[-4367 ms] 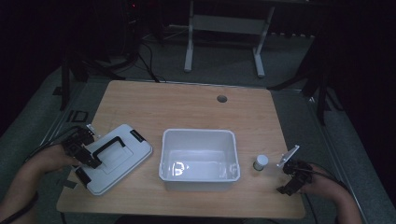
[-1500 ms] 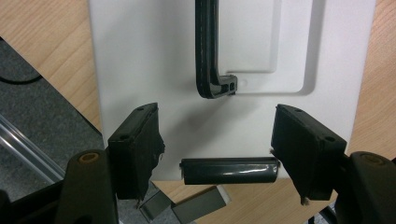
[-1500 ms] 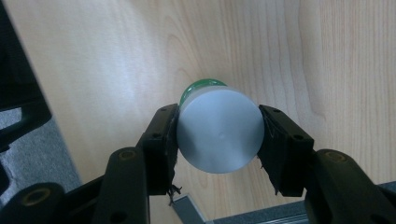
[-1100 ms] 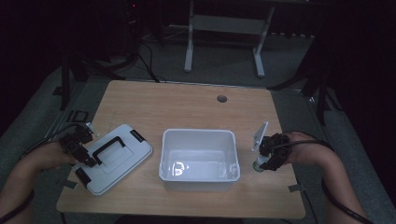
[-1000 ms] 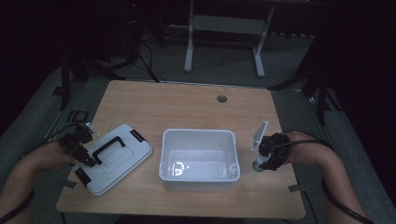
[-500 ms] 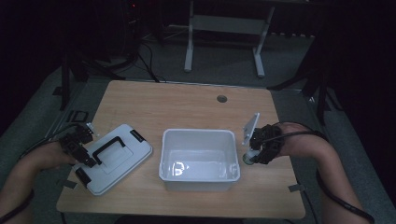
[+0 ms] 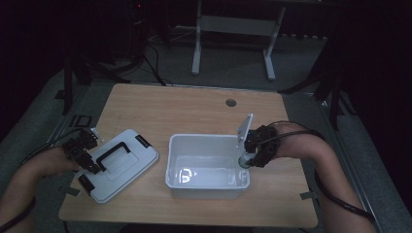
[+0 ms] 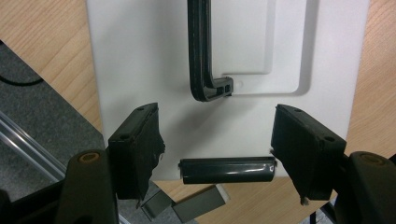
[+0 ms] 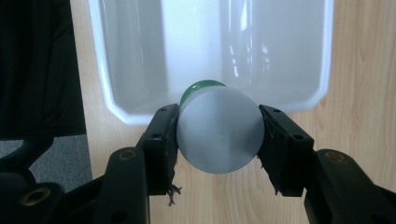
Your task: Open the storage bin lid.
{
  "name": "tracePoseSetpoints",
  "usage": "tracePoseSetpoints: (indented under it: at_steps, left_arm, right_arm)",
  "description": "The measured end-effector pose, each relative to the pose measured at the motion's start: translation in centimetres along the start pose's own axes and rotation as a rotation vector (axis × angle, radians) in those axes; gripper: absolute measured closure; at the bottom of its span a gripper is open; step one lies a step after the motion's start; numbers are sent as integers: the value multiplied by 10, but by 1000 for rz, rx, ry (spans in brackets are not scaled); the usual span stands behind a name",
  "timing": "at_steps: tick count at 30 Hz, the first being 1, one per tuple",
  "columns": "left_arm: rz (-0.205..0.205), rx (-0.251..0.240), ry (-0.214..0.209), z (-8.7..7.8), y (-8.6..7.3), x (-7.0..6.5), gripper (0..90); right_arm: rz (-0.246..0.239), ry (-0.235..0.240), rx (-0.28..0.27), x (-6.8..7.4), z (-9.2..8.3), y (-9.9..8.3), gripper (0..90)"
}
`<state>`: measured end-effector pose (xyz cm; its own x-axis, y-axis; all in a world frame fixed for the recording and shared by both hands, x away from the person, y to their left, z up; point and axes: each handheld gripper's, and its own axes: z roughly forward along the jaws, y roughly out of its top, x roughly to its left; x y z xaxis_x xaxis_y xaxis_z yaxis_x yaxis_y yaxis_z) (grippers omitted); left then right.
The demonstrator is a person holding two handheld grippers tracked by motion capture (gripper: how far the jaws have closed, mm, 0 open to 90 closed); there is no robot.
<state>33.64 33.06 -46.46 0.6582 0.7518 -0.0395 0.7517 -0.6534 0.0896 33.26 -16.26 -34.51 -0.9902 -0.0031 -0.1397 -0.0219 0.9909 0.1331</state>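
Bottle [image 9: 219,135], clamped in the right gripper [image 9: 218,140] at the white bin's [image 7: 206,187] right rim, should be carried fully over the rim before release, while the left gripper [image 8: 215,149] hangs open over the lid [image 8: 154,70].

A wooden tabletop [image 7: 194,107] is set on grey floor [image 7: 301,63] in a dark room, a white metal frame [image 7: 233,29] seen behind.

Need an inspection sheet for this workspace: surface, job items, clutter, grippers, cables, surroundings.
Surface: wooden table, one round hole near the far edge.
Job's things: white bin at centre, open; lid flat to its left, black handle up; grey-capped bottle at the bin's right rim.
Clutter: nothing seen.
Grippers: right gripper shut on the bottle; left gripper open over the lid's edge, pads apart from it.
Cables: one trails from each gripper; more on the floor behind.
Surroundings: dark; grey floor, white stand beyond the table.
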Motion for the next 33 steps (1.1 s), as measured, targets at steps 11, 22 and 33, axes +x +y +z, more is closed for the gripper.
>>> tracePoseSetpoints:
  at_steps: [11, 22, 33]
  left_arm:
    - [7, -3, 1, -1, -1, 0, 324]
    - [8, -3, 1, -1, -2, 1, 324]
    - [3, -5, -1, 1, -2, 2, 324]
  right_arm:
    - [-37, 58, 14, -7, 39, 27, 500]
    - [-31, 93, 52, -13, 82, 35, 500]
    - [-35, 115, 112, -13, 114, 41, 500]
